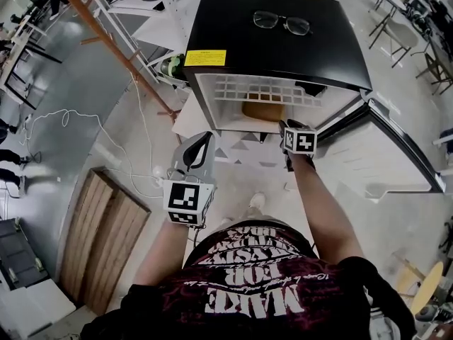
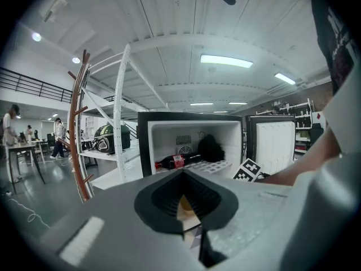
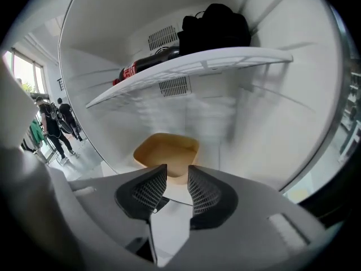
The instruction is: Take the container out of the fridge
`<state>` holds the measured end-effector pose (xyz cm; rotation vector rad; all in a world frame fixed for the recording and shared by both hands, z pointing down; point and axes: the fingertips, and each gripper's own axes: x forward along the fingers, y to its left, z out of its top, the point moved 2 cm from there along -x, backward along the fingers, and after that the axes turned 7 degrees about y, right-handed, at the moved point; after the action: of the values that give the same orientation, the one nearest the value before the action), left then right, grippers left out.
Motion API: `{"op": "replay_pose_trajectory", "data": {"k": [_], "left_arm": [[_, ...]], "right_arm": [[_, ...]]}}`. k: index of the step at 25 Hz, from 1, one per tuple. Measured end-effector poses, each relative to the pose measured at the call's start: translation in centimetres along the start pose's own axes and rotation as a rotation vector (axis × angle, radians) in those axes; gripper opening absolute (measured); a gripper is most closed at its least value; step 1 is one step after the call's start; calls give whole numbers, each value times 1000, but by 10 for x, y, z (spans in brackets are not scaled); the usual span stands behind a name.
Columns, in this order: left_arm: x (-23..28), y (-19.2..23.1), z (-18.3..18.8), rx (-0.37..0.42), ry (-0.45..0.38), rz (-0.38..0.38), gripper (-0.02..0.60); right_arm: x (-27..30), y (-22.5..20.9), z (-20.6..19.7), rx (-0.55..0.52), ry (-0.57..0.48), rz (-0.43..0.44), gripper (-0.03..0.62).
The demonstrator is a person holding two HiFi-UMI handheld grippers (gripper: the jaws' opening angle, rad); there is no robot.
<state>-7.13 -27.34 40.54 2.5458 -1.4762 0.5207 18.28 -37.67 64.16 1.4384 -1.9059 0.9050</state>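
The right gripper [image 3: 177, 171] stands open, nothing between its pads, its tips just short of the tan container [image 3: 167, 150]. That container sits on the fridge [image 1: 226, 20] floor under the wire shelf [image 3: 192, 66]. The left gripper [image 2: 183, 176] is closed and empty.

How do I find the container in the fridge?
Look into the small black fridge with its door open. Under the white wire shelf, on the fridge floor, sits the container: a tan, open tub with rounded corners. The red-labelled bottle and black bag lie up on the shelf instead.
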Motion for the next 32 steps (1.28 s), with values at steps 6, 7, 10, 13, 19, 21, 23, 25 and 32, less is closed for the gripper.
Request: {"op": "replay_pose_trajectory", "data": {"k": [6, 7, 10, 13, 19, 21, 23, 25, 32], "left_arm": [[-1, -1, 2, 8, -6, 5, 1], [-1, -1, 2, 8, -4, 6, 1], [-1, -2, 0, 8, 3, 5, 0], [-2, -3, -3, 9, 12, 3, 1], [-5, -2, -6, 46, 13, 19, 2], [-6, -2, -8, 46, 19, 20, 1], [-7, -2, -10, 43, 28, 20, 1], [-7, -2, -13, 42, 33, 20, 1], [-12, 0, -17, 44, 40, 27, 2]], "right_arm": [[13, -7, 5, 39, 11, 2, 155], [14, -8, 5, 48, 10, 3, 156], [18, -12, 5, 79, 19, 11, 158], [24, -13, 4, 84, 36, 8, 163], [31, -16, 4, 68, 60, -6, 163], [34, -17, 4, 65, 68, -12, 164], [36, -16, 4, 53, 78, -17, 164], [39, -15, 4, 42, 87, -21, 164], [49, -13, 7, 27, 116, -37, 164]]}}
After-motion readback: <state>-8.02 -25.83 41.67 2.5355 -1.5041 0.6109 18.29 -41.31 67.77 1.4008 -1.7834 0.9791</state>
